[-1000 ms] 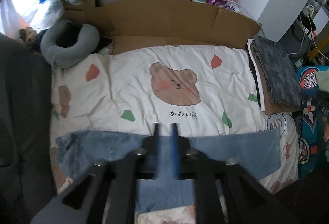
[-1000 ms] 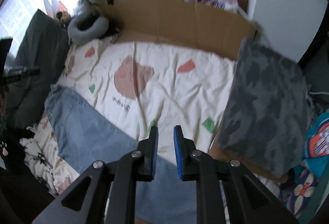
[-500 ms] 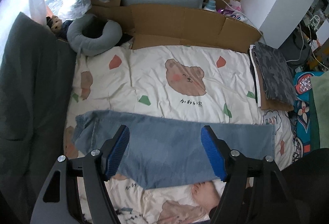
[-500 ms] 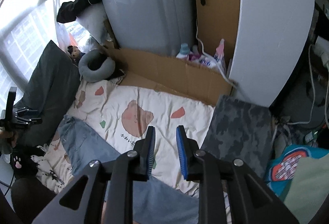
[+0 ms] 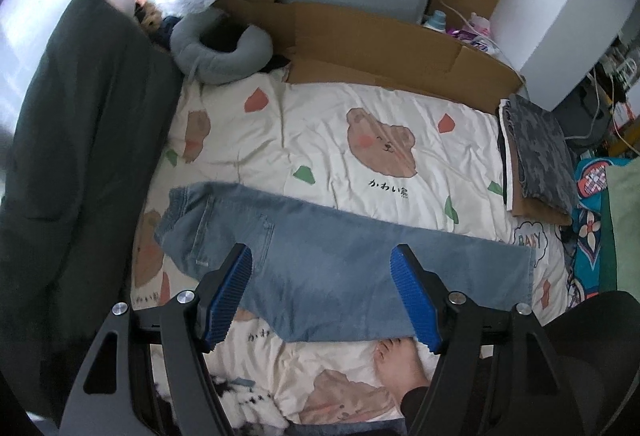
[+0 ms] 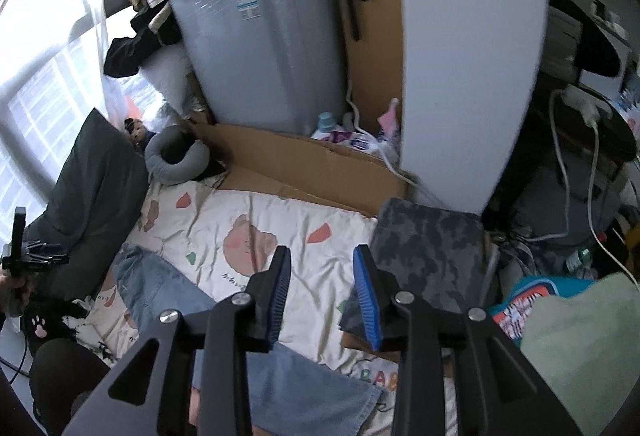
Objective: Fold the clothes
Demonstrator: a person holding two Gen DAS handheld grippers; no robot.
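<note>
Left wrist view: your left gripper [image 5: 320, 288] hangs above the bed with its jaws spread wide and nothing between the blue ribbed pads [image 5: 230, 292]. Below it the light-blue denim jeans [image 5: 340, 260] lie flat as one long strip across the cream quilt printed with brown bears [image 5: 360, 116], waistband toward the dark grey cushion [image 5: 80, 156] on the left and hem toward the right edge. The strip looks one leg wide, so judge the legs to be laid one over the other lengthwise. A bare foot [image 5: 400, 360] rests on the quilt just beside the near edge of the jeans. A folded grey camouflage-patterned garment [image 5: 540, 152] sits on brown cardboard at the right of the bed, well apart from the jeans.

Right wrist view: your right gripper [image 6: 322, 284] is raised well clear of the bed. Its jaws stand at a moderate gap and are opening, with nothing between them. The jeans show at lower left and beneath the gripper body, the hem near the bottom edge. The left gripper shows small at the far left edge.

Step in hand: the lengthwise fold appears complete and both grippers are free. Next, you should lower one gripper to the hem end, pinch both layers together, and carry that end over toward the waistband. Keep the edges aligned and steady the waistband end with the other gripper.
</note>
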